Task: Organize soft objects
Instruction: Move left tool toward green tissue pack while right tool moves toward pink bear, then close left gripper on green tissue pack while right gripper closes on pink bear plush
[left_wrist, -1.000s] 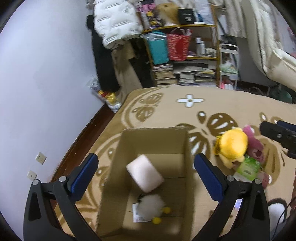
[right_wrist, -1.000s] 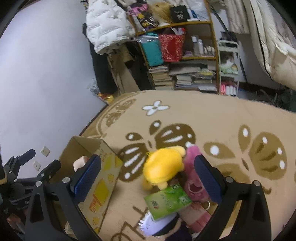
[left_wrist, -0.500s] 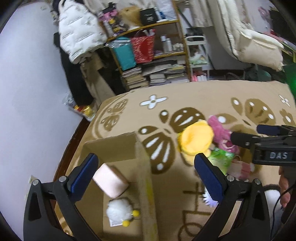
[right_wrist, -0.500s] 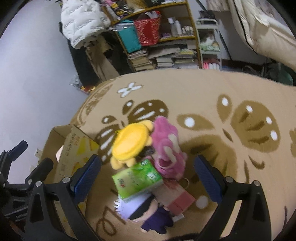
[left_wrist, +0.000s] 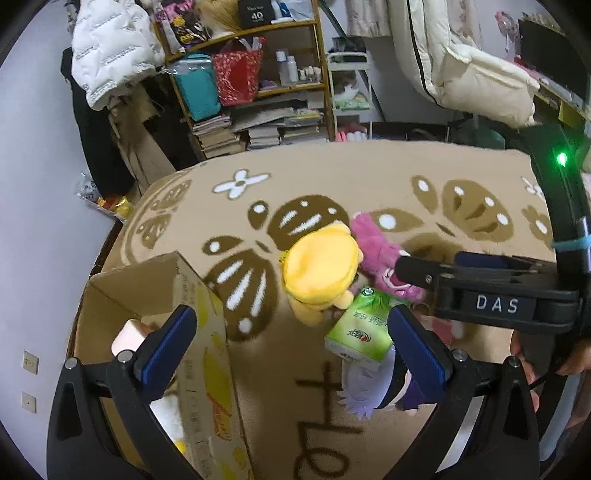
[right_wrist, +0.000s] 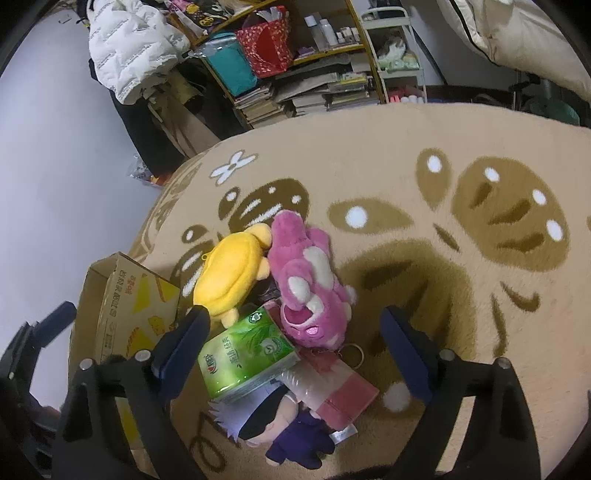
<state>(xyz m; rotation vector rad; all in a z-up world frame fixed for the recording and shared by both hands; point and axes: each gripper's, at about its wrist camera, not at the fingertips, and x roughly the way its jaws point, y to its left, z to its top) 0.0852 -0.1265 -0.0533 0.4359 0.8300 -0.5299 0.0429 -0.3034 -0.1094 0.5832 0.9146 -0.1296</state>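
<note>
Item: heaped soft toys, both grippers above.
We note right gripper (right_wrist: 293, 347) jaws wide, closing, empty; left gripper (left_wrist: 291, 345) spread; pink plush bear (right_wrist: 306, 280) may drag the green tissue pack (right_wrist: 247, 358).

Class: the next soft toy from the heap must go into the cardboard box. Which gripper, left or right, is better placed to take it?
Right. The right gripper straddles the heap, pink plush between its closing jaws, nothing gripped yet. The left gripper sits beside the cardboard box.
</note>
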